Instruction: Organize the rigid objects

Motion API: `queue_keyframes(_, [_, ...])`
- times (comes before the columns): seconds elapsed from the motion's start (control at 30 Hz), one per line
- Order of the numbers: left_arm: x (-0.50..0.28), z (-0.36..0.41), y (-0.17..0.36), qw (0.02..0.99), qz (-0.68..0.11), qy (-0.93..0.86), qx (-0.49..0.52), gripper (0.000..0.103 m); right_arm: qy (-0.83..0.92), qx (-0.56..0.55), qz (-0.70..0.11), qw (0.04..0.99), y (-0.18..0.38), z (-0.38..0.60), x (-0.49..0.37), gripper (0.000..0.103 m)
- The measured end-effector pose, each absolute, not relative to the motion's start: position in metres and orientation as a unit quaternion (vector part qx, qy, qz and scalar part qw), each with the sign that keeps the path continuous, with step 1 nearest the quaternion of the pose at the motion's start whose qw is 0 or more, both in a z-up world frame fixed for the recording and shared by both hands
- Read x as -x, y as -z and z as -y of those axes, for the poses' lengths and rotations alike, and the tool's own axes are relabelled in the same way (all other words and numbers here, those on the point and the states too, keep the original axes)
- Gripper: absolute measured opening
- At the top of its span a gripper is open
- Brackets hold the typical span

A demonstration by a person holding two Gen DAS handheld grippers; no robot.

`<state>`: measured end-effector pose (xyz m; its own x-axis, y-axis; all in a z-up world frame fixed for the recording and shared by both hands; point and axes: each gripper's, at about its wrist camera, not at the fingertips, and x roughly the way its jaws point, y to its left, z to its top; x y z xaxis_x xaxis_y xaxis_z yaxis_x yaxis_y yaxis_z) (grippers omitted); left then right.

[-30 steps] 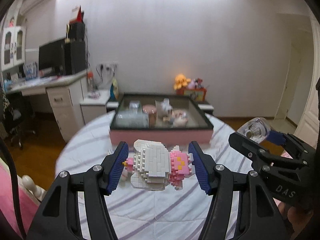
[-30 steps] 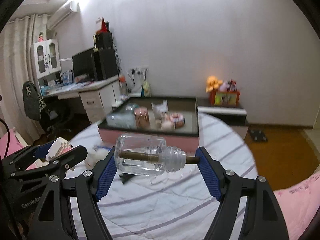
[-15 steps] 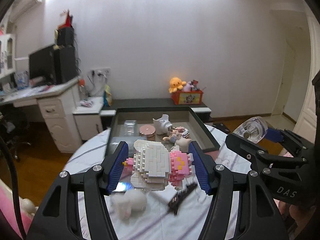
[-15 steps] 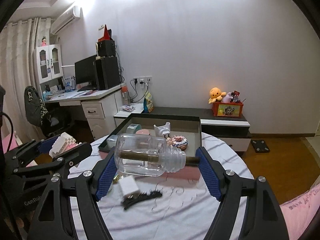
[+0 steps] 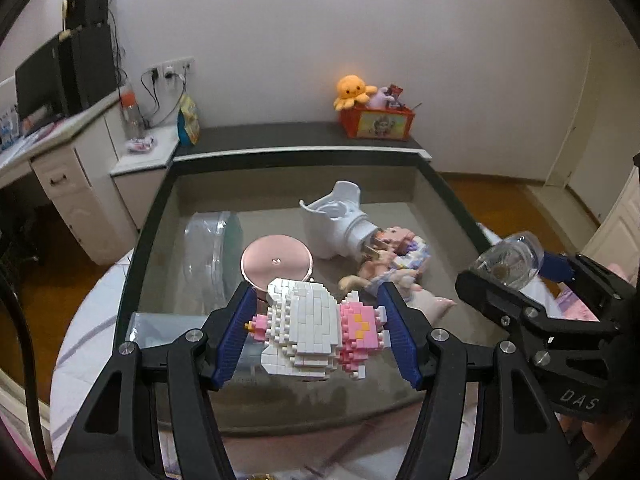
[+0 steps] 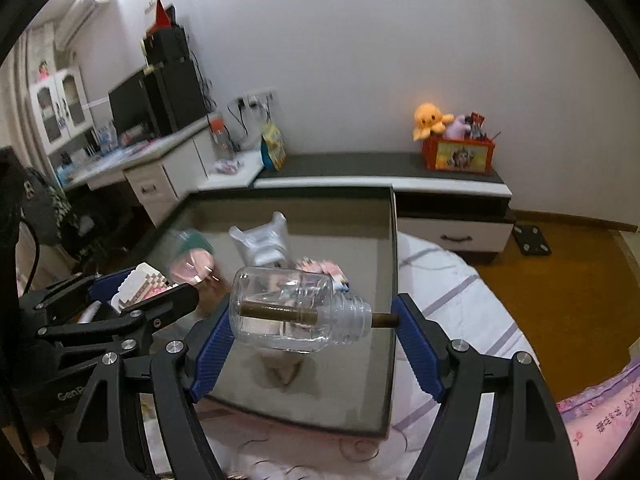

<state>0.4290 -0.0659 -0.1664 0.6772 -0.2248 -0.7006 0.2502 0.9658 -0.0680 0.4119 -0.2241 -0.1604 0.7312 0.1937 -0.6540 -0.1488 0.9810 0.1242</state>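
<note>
My left gripper (image 5: pixel 316 334) is shut on a white and pink brick-built figure (image 5: pixel 316 334) and holds it above the near part of a shallow grey tray with a dark rim (image 5: pixel 160 208). My right gripper (image 6: pixel 312 324) is shut on a clear glass bottle (image 6: pixel 288 312) lying sideways with a brown rod through its neck, held over the same tray (image 6: pixel 394 264). The right gripper also shows in the left wrist view (image 5: pixel 516 268), to the right. The left gripper with the figure shows in the right wrist view (image 6: pixel 140 292), at left.
In the tray lie a pink round lid (image 5: pixel 276 260), a clear plastic container (image 5: pixel 212 252), a white plastic piece (image 5: pixel 336 224) and a small doll figure (image 5: pixel 396 256). The tray sits on a round table with a striped cloth (image 6: pixel 448 280). A low cabinet (image 6: pixel 452 196) and a desk (image 6: pixel 160 168) stand behind.
Both grippers have moved forward and tilted down, from over the table's near part to over the tray. Each keeps hold of its object.
</note>
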Motion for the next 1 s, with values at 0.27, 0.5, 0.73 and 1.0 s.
queue_keyframes(0.27, [-0.427, 0.070, 0.168, 0.919, -0.377, 0.111, -0.038, 0.076, -0.070, -0.012, -0.364, 0.928, 0.174, 0.229, -0.413, 0.080])
queue_keyframes(0.5, [-0.385, 0.056, 0.142, 0.931, -0.349, 0.108, -0.023, 0.084, -0.072, -0.020, -0.350, 0.934, 0.155, 0.233, -0.386, 0.088])
queue_keyframes(0.73, [-0.295, 0.038, 0.091, 0.961, -0.262, 0.092, -0.019, 0.094, -0.089, -0.029, -0.290, 0.953, 0.110, 0.227, -0.323, 0.103])
queue_keyframes(1.0, [-0.192, 0.019, 0.051, 0.978, -0.191, 0.085, -0.014, 0.095, -0.089, -0.007, -0.211, 0.973, 0.059, 0.206, -0.227, 0.103])
